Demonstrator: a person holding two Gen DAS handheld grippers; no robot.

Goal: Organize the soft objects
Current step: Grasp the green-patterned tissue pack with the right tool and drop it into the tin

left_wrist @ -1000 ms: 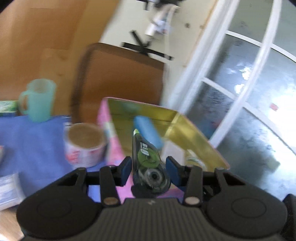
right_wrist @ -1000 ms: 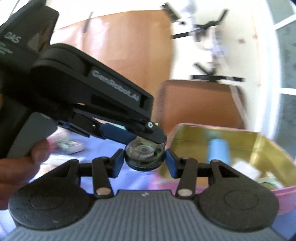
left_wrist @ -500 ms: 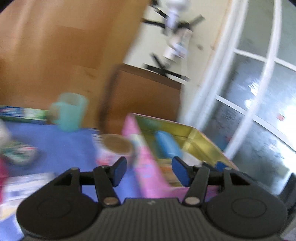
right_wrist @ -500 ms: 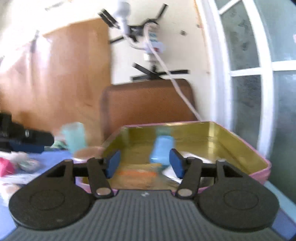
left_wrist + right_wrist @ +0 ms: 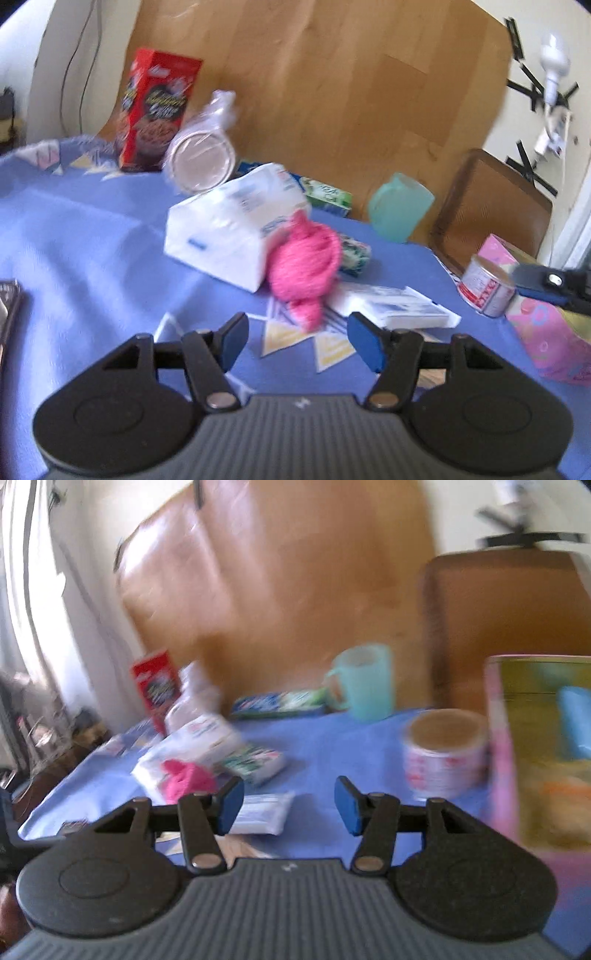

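Both grippers are black plastic with ribbed housings. The left gripper (image 5: 297,343) has blue fingertip pads (image 5: 233,341) and silver pivot screws. The right gripper (image 5: 288,805) looks identical.

The pink cloth (image 5: 303,258) looks fuzzy and knitted, a soft matt lump. The tablecloth (image 5: 92,236) is matt blue fabric with creases. The tissue pack (image 5: 236,229) wears thin, slightly shiny plastic wrap. The mug (image 5: 400,206) is smooth, translucent teal plastic. The tin (image 5: 532,746) shows a glossy golden metal inside and pink printed outside. Behind, the board (image 5: 351,92) is smooth brown wood. The cereal box (image 5: 159,110) is glossy printed card.
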